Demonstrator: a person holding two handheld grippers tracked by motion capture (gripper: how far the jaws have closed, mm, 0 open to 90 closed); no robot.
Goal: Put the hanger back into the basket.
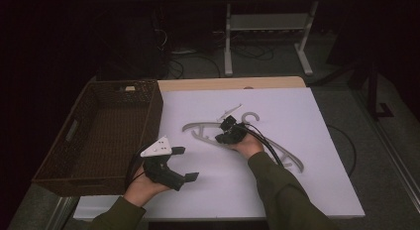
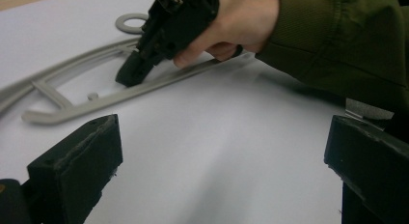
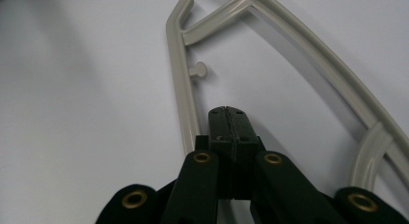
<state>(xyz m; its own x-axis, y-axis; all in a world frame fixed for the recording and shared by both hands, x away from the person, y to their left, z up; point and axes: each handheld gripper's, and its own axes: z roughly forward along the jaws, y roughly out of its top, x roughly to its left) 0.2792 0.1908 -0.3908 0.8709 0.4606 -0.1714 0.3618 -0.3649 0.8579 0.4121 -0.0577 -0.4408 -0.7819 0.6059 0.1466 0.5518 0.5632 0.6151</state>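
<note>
Basket [image 1: 106, 136] beside grey hanger [image 1: 208, 138]

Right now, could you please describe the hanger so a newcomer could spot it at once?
Start at the white sheet covering the table, right of the wicker basket. Near the sheet's middle lies the hanger, flat, under the right gripper. It is pale grey plastic, curved, with a hook, unlike the black grippers around it.
</note>
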